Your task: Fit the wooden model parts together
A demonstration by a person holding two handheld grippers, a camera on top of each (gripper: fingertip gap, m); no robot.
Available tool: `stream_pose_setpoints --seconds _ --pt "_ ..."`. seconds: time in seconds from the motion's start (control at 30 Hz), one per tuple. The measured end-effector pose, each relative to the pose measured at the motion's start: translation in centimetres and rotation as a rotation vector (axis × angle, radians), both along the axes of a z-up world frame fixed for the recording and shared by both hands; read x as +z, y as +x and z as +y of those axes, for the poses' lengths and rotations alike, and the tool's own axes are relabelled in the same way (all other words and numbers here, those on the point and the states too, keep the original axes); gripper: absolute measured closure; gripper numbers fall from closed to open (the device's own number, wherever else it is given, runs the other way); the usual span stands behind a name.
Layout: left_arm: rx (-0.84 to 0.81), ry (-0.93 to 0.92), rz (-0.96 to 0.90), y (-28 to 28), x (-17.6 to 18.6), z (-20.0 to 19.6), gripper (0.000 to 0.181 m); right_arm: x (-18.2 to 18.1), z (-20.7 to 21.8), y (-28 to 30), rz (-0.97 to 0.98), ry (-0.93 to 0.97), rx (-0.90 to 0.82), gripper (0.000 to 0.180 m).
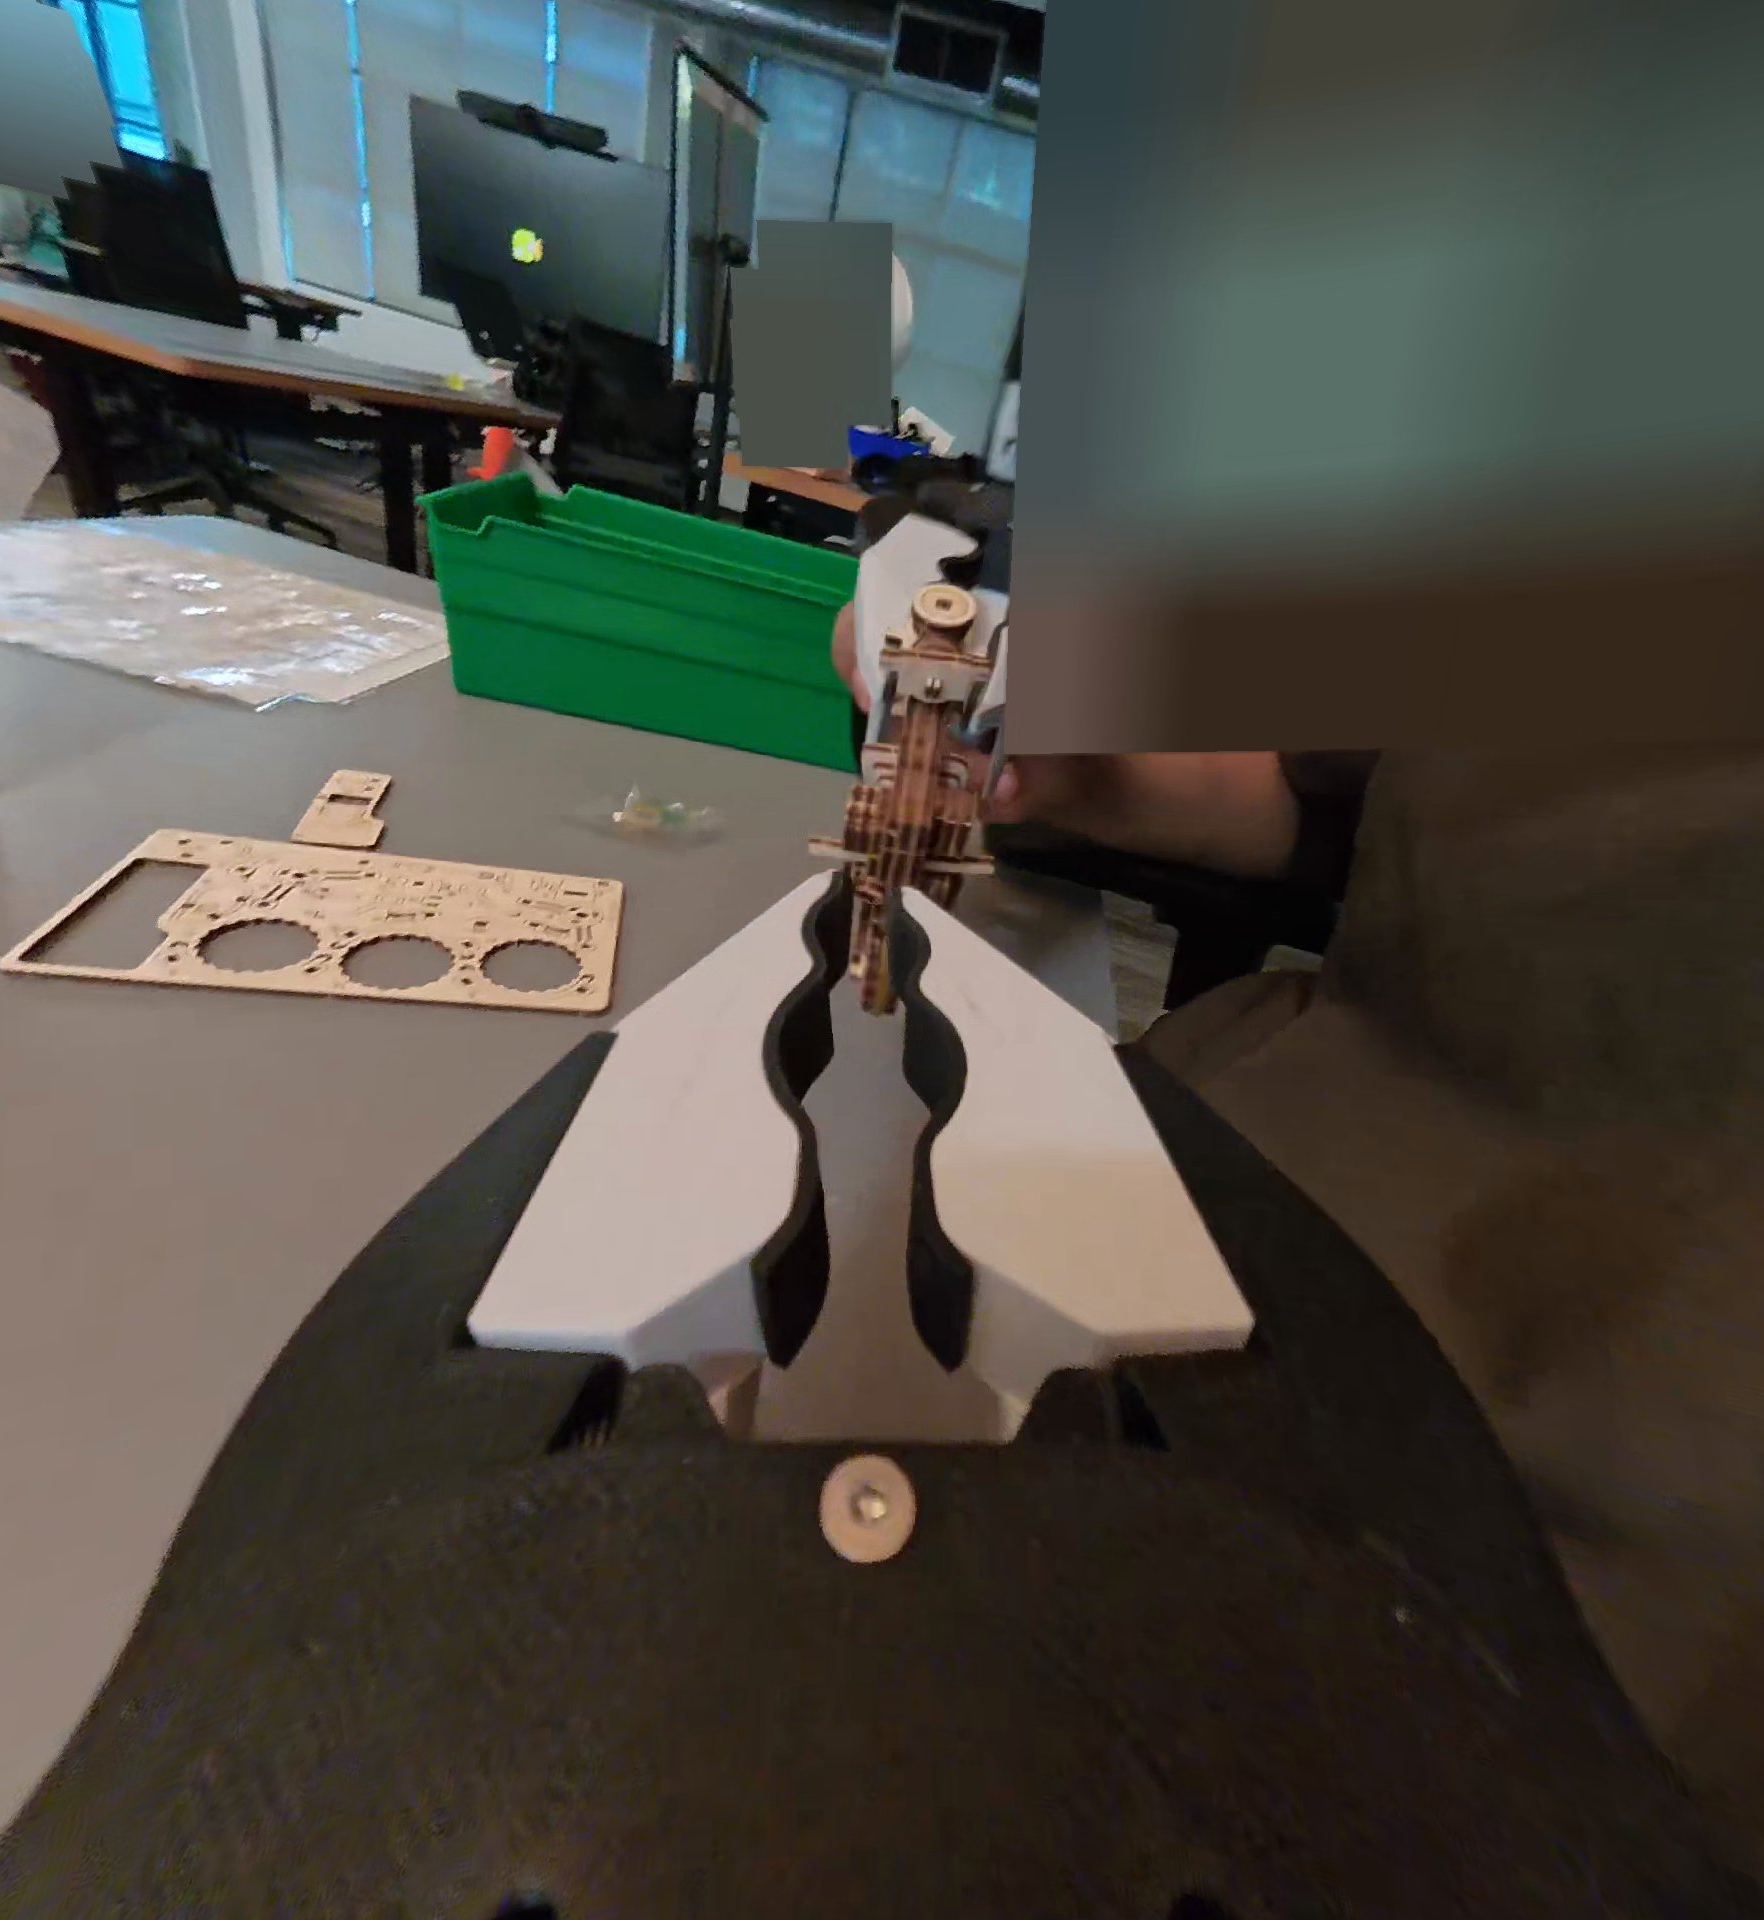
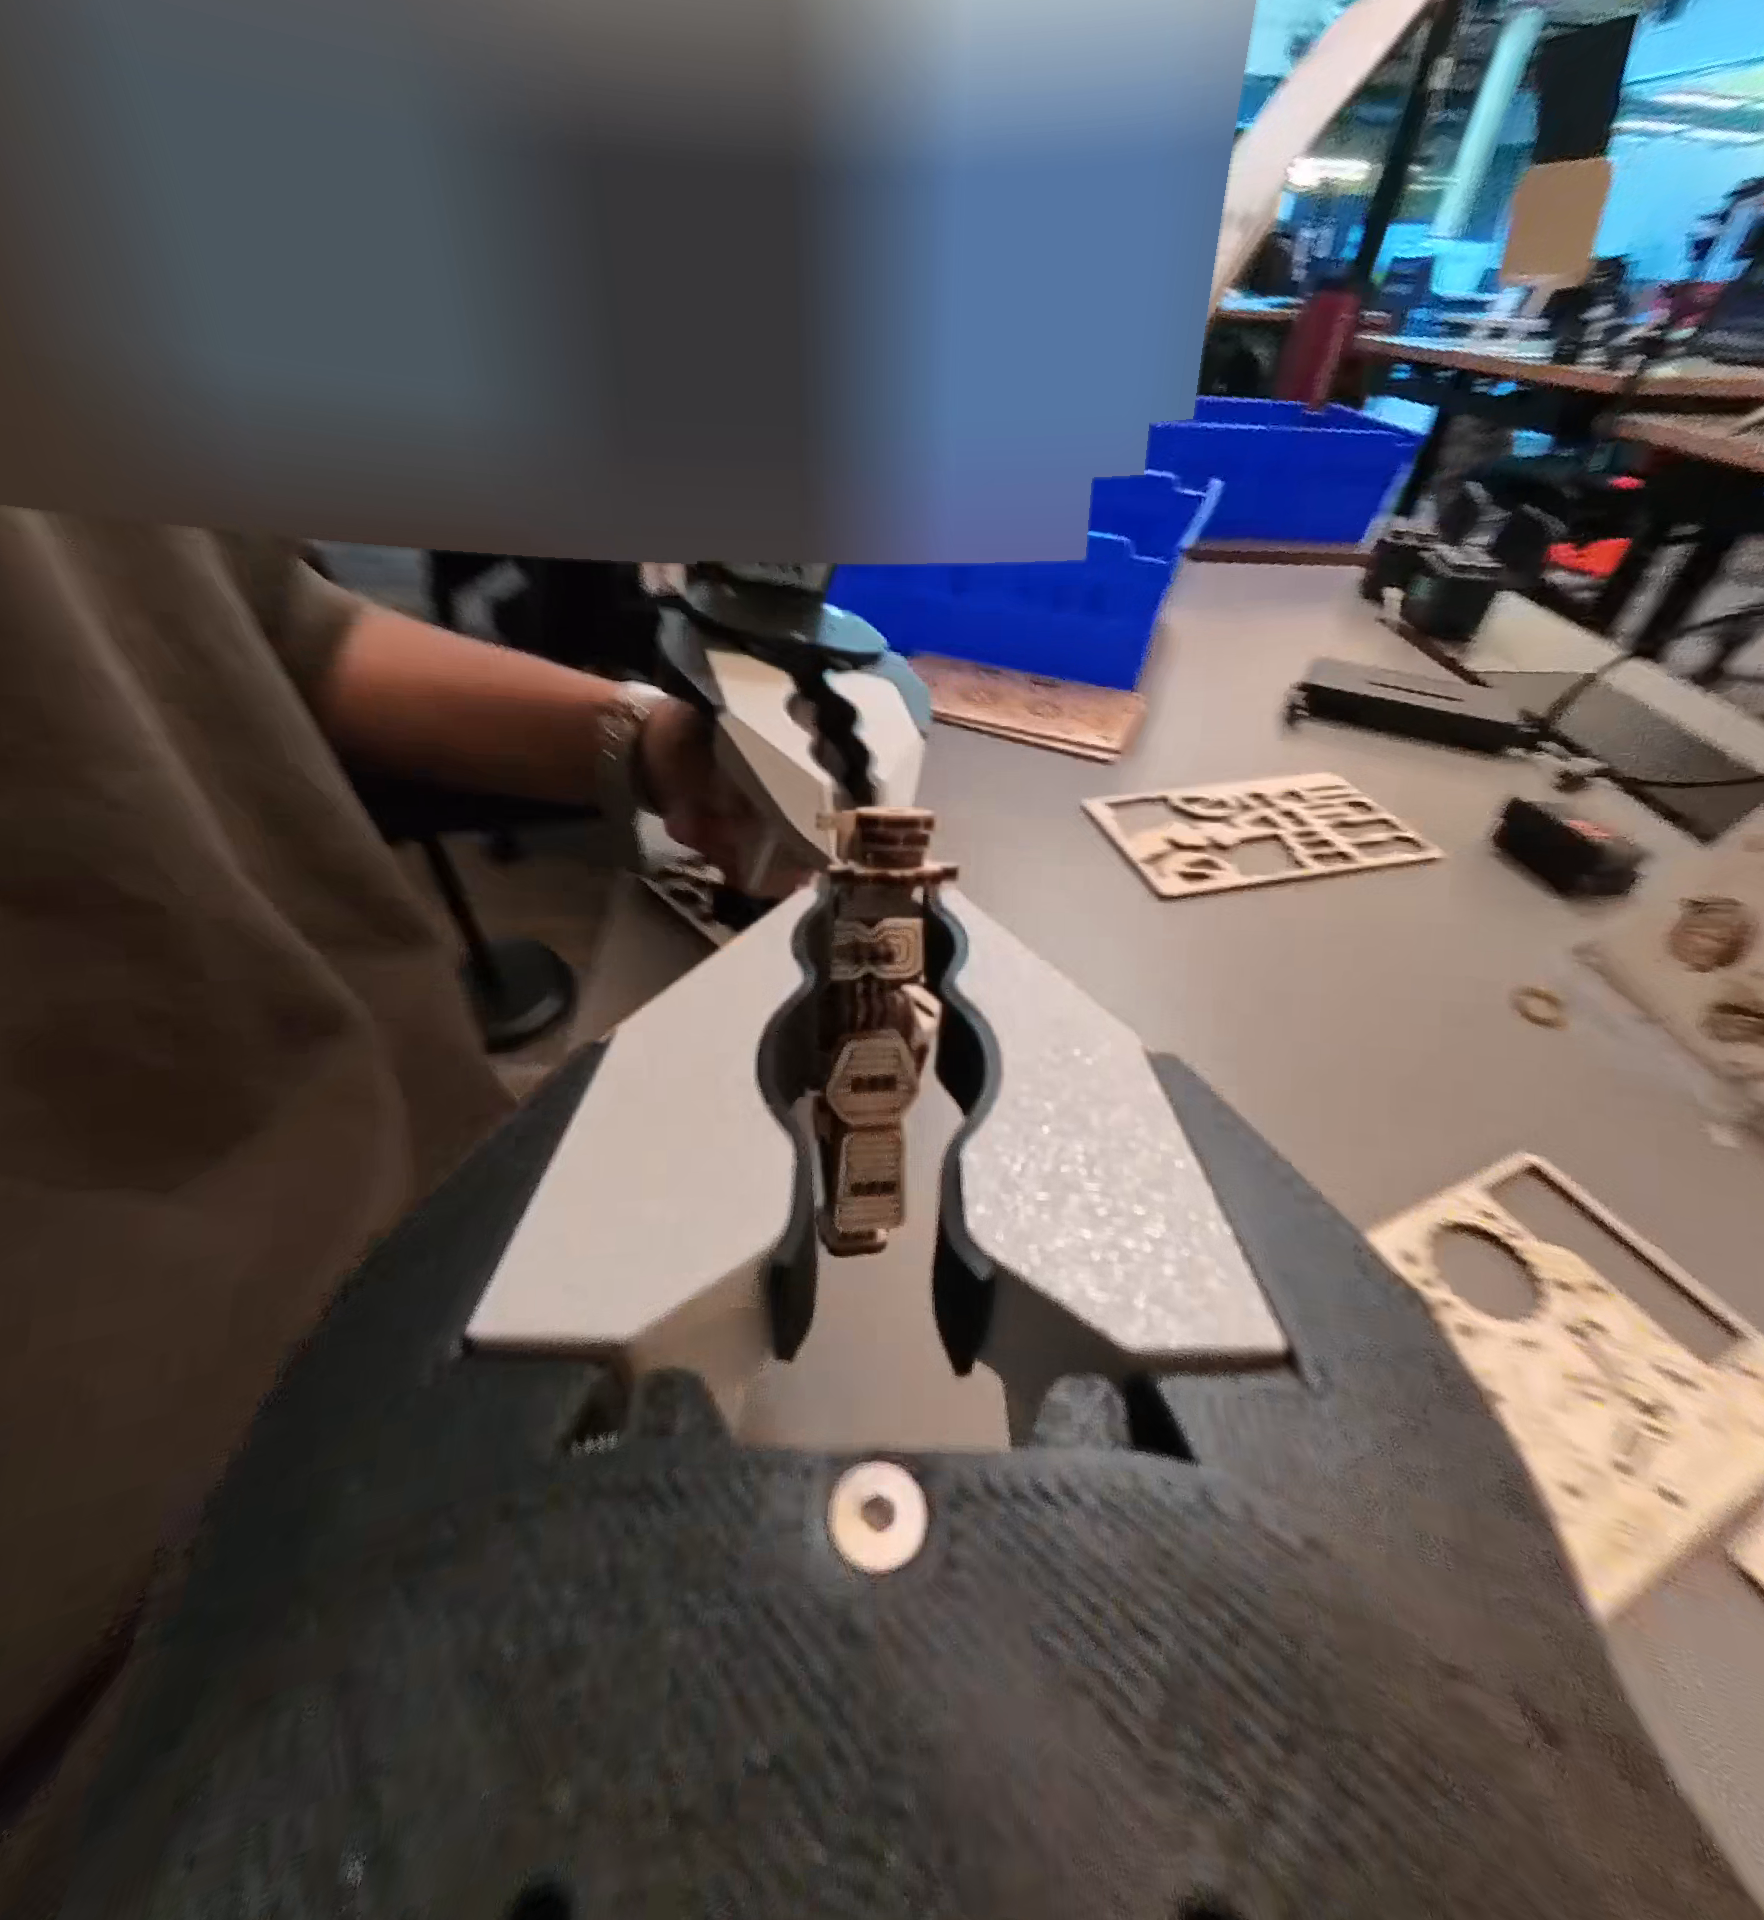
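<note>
Between both grippers | wooden model lengthwise along right fingers, seemingly clamped

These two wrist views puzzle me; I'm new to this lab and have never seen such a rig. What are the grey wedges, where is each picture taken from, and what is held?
No robot here: a person holds a hand-operated claw in each hand, and a camera on each looks forward along its two grey fingers, the wedges you see. In the left wrist view, the left claw pinches one end of a small wooden model. In the right wrist view, the right claw is closed on the same model, so both grip it above the grey table. On the table lie a punched-out wooden sheet, a green bin, a blue bin and more wooden sheets.
</note>
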State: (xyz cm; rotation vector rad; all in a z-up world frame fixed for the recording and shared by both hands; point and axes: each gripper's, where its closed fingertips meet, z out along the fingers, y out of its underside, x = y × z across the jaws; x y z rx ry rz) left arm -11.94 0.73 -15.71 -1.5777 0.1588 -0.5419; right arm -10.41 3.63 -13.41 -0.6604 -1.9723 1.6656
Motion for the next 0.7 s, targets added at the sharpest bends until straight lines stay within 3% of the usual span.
stream_pose_setpoints --seconds 0.2,0.7 --pt "-0.073 0.09 -0.125 1.2 2.4 -0.3 0.178 0.7 -0.7 0.8 -0.151 -0.273 0.174 0.165" --pt "-0.057 0.023 -0.132 1.7 1.5 0.2 0.178 -1.2 -2.5 0.0 -0.158 -0.141 0.149 0.166"
